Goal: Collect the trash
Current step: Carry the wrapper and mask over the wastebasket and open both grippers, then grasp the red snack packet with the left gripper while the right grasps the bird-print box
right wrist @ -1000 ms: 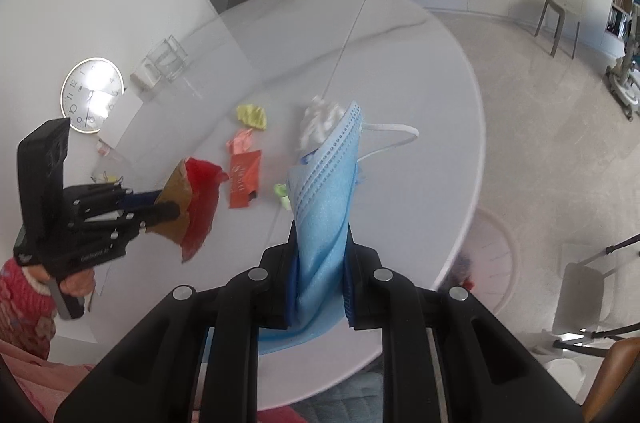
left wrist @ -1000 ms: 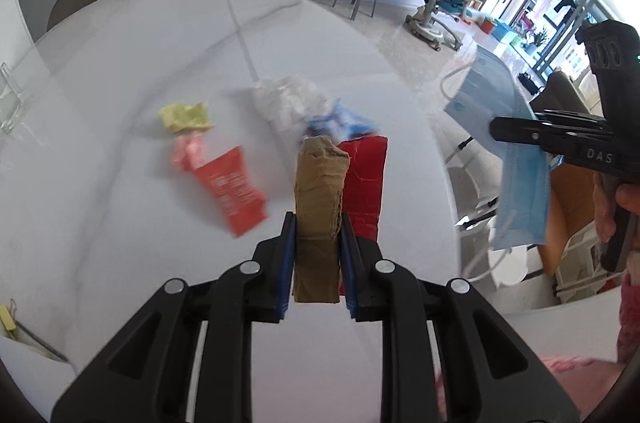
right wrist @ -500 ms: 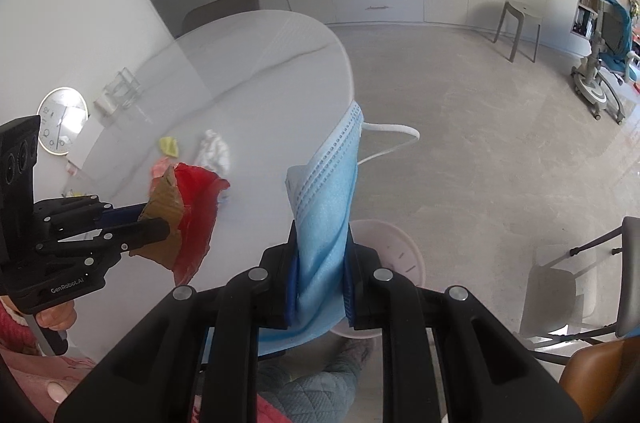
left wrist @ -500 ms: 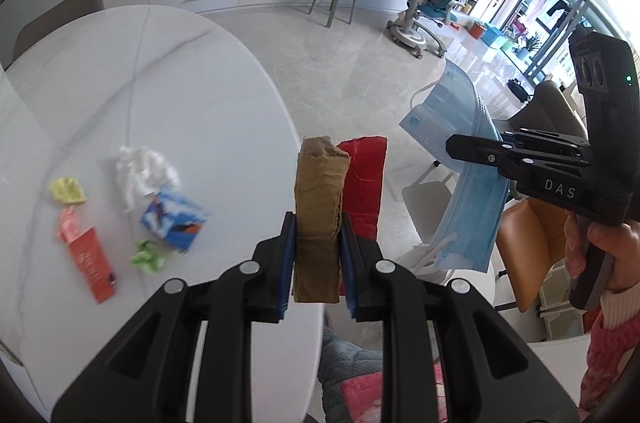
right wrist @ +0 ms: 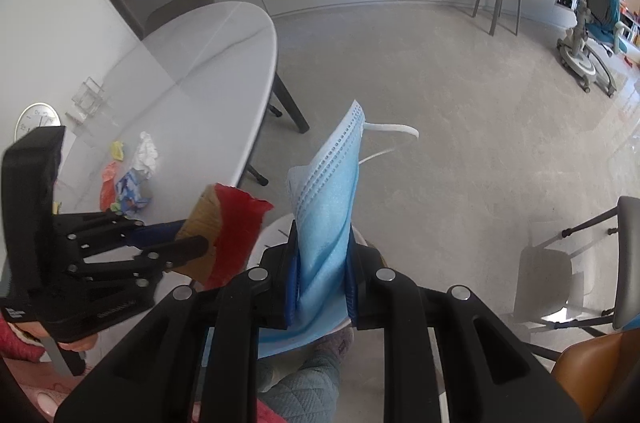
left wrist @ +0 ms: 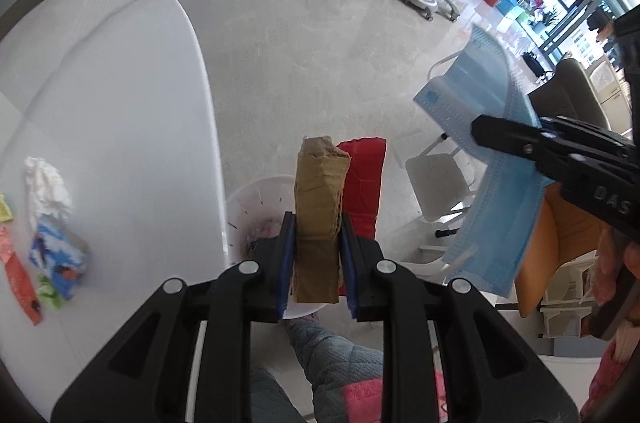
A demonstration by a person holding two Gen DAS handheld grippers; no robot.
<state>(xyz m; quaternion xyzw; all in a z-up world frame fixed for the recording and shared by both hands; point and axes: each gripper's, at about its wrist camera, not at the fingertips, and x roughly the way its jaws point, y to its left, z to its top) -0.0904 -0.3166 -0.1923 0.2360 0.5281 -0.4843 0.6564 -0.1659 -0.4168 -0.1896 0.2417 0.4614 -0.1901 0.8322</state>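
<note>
Hovering over the white bin just below, left tongs are clamped on brown/red wrapper, right tongs on blue face mask; approx. five scraps are left on the table beside.

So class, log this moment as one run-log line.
left hand-held gripper: shut on cardboard | right hand-held gripper: shut on face mask | white bin: below

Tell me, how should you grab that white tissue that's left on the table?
From above, I'd say, pinching the tissue across its puffy top. It is a loose, crumpled wad on the flat table, so there is no edge to slide under, but its raised folds should squash between the fingers. Come at its far end, because the blue wrapper lies right against the near end.
</note>
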